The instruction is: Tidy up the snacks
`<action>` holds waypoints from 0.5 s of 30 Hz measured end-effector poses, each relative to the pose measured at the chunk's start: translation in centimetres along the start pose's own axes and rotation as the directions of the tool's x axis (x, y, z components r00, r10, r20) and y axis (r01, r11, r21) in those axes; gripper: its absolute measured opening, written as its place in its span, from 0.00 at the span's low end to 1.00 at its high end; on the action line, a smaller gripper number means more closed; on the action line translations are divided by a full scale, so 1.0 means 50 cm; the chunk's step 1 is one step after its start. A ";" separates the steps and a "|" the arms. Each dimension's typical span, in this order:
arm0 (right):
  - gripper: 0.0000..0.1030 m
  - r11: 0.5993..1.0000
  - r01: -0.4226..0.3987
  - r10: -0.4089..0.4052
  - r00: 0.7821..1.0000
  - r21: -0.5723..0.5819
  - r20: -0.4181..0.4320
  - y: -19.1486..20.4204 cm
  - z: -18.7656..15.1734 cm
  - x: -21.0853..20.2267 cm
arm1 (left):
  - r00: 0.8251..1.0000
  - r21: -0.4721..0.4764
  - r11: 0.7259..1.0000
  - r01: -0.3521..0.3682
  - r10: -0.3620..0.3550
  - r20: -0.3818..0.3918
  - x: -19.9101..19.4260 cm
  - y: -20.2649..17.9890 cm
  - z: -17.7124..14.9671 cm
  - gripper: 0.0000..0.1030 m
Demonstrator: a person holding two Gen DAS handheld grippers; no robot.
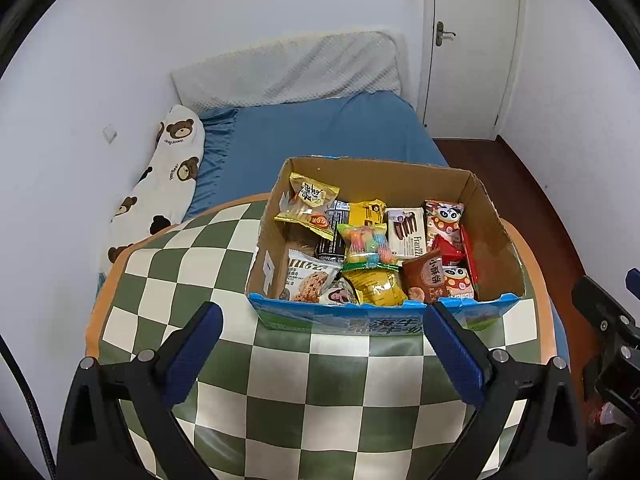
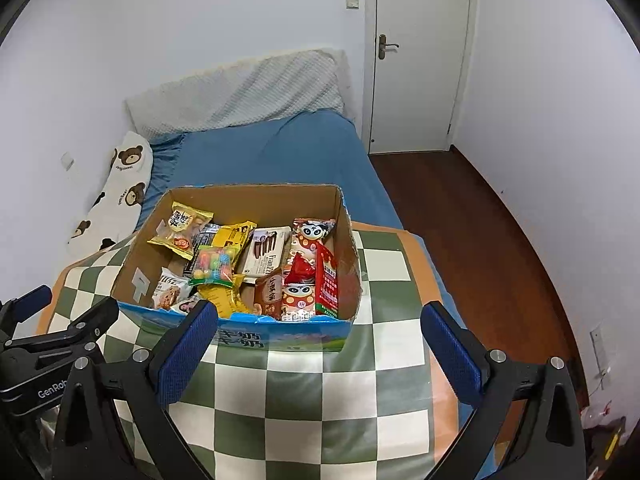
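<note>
Both grippers, left (image 1: 323, 320) and right (image 2: 319, 320), hover with jaws spread before the snack box (image 1: 496, 220); crinkly packets (image 1: 366, 246) probably light, slippery, best pinched by sealed edges.

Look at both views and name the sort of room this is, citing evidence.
Most likely a bedroom: a bed with a blue sheet, a bear-print pillow against the wall, and a closed white door. The snack box sits on a checkered cloth.

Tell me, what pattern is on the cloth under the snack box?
A green-and-cream checkerboard cloth, clearest in the left wrist view.
</note>
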State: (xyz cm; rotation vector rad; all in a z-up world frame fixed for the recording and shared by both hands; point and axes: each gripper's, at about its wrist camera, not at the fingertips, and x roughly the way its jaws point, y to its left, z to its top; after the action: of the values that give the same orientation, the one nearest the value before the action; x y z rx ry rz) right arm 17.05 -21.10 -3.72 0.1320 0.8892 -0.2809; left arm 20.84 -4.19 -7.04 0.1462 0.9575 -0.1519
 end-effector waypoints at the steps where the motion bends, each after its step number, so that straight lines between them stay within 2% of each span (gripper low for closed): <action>1: 1.00 1.000 -0.001 0.001 1.000 0.000 -0.001 0.001 0.000 0.000 | 1.000 -0.001 1.000 0.001 -0.001 0.000 0.000 0.001 0.000 1.00; 15: 1.00 1.000 -0.003 0.003 1.000 -0.008 -0.001 0.002 0.001 -0.002 | 1.000 0.002 1.000 0.011 -0.011 0.014 -0.020 0.001 0.001 1.00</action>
State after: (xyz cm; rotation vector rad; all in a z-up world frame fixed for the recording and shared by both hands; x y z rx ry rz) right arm 17.04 -21.01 -3.60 0.1260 0.8912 -0.2747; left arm 20.33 -4.12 -6.18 0.1416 0.9441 -0.1641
